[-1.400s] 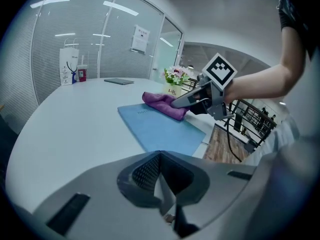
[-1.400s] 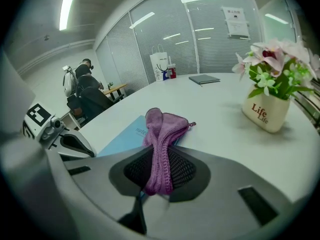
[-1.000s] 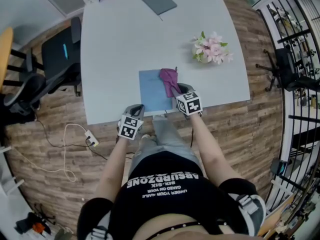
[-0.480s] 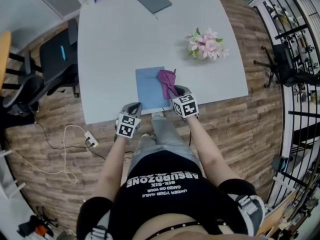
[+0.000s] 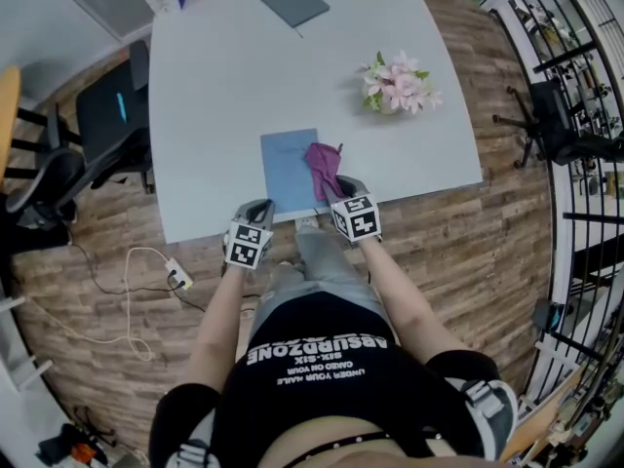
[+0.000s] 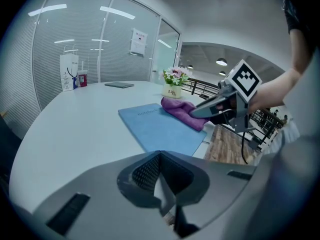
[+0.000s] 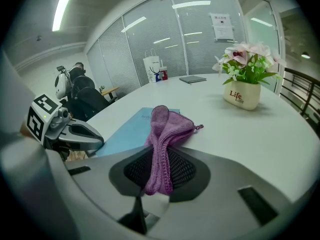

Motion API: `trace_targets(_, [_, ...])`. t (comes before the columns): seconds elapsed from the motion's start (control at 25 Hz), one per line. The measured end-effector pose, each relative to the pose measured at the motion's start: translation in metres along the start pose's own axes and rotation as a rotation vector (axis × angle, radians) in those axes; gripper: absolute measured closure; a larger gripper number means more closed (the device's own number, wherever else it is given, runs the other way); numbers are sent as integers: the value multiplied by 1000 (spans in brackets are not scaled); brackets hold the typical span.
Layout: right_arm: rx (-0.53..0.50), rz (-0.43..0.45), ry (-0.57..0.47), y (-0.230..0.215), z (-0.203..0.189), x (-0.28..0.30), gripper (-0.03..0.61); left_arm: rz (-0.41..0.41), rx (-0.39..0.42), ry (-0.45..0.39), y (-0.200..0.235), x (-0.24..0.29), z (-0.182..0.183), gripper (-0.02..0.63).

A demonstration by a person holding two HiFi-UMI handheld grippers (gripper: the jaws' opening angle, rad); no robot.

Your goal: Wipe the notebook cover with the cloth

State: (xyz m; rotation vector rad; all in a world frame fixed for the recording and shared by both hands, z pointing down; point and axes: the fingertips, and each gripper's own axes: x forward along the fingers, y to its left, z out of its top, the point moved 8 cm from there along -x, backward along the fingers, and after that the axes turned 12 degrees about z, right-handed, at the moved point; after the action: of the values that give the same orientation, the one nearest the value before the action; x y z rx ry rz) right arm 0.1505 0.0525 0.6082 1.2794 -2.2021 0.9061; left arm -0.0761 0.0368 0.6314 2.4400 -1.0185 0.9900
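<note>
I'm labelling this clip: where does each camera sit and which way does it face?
Head view: on the person's head, facing steeply down at table, notebook and cloth; torso, arms, left gripper and right gripper show.
Left gripper view: on the left gripper, looking past its shut, empty jaws across the table; the right forearm shows.
Right gripper view: on the right gripper, past jaws shut on the cloth, towards the flower pot.
Shared: both gripper views show notebook and cloth.

The notebook lies at the table's near edge, with the cloth on its right part. A flower pot stands farther back to the right, and a second notebook lies at the far edge.
</note>
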Motion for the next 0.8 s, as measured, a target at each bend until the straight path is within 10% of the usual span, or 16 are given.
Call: trace_targets(0.8, [72, 101, 21, 20, -10, -1, 497, 5, 2, -7, -1, -1, -1, 597])
